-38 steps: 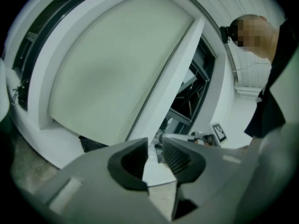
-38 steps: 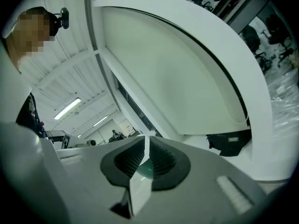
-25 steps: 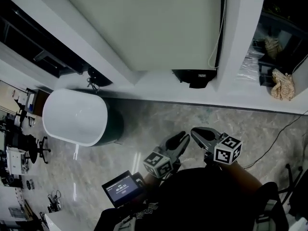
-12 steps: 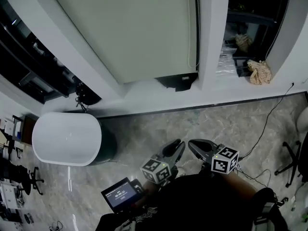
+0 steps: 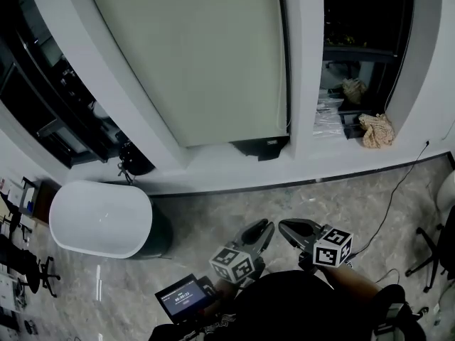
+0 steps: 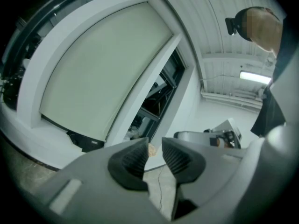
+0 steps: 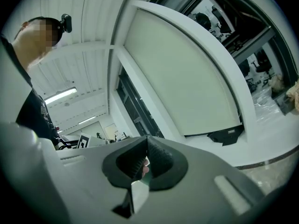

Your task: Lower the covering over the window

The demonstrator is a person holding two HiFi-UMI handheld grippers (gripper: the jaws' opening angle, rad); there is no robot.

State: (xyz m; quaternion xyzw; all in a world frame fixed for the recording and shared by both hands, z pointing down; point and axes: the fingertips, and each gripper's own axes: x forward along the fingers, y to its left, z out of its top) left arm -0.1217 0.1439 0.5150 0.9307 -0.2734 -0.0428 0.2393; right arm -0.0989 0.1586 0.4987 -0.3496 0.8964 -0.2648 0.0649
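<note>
A pale green roller blind (image 5: 192, 55) hangs over the wide window, its bottom edge a little above the white sill (image 5: 213, 169). A thin cord (image 5: 287, 84) runs down its right edge. Both grippers are held low, close to the person's body and far from the blind. My left gripper (image 5: 264, 226) has its jaws slightly apart with nothing between them; its view shows the blind (image 6: 103, 69) beyond the left gripper (image 6: 155, 148). On my right gripper (image 5: 284, 226) the jaws are closing and the pads meet on nothing; past the right gripper (image 7: 146, 146) the blind (image 7: 187, 78) shows again.
A black box (image 5: 259, 148) sits on the sill under the blind. A white oval tub (image 5: 99, 219) stands on the marble floor at the left. A crumpled cloth (image 5: 375, 130) lies by the dark window at the right. A cable (image 5: 387, 204) crosses the floor. A small screen (image 5: 181, 297) hangs at the person's waist.
The head view has swung, so the blind now stands more upright and more of it shows. Both grippers stay low in front of the body.
</note>
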